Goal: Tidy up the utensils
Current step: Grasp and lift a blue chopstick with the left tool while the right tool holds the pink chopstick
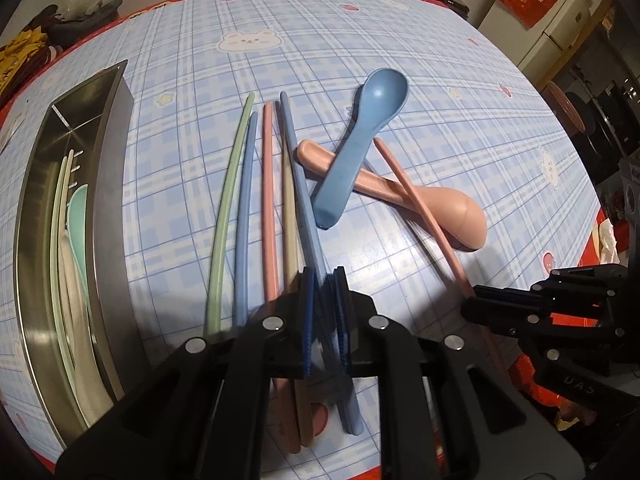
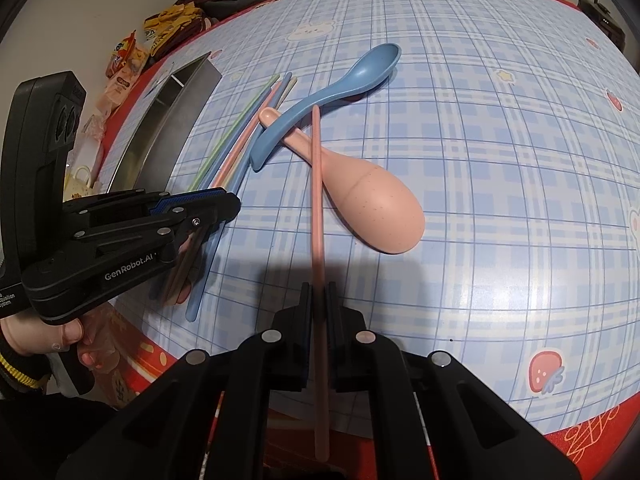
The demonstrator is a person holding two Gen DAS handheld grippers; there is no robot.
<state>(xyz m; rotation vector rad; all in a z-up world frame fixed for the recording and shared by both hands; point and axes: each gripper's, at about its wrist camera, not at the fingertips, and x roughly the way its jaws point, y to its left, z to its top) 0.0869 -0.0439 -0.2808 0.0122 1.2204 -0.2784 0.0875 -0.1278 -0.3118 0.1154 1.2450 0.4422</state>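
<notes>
My left gripper (image 1: 323,284) has its blue pads shut on a blue chopstick (image 1: 296,168) that lies among green (image 1: 228,200), blue, pink and beige chopsticks on the table. My right gripper (image 2: 319,292) is shut on a single pink chopstick (image 2: 316,200), which runs across the upturned pink spoon (image 2: 376,208). A blue spoon (image 2: 320,96) lies over the pink spoon's handle. The steel utensil holder (image 1: 112,168) at the left holds pale chopsticks and a mint spoon (image 1: 78,216). Each gripper shows in the other's view: the right gripper (image 1: 468,302) and the left gripper (image 2: 234,204).
The table wears a blue plaid cloth (image 2: 500,200) with a red border near its front edge. Snack bags (image 2: 128,60) and dark clothes pile up past the holder. A hand (image 2: 72,336) grips the left tool's handle. A white fridge (image 1: 560,32) stands beyond the table.
</notes>
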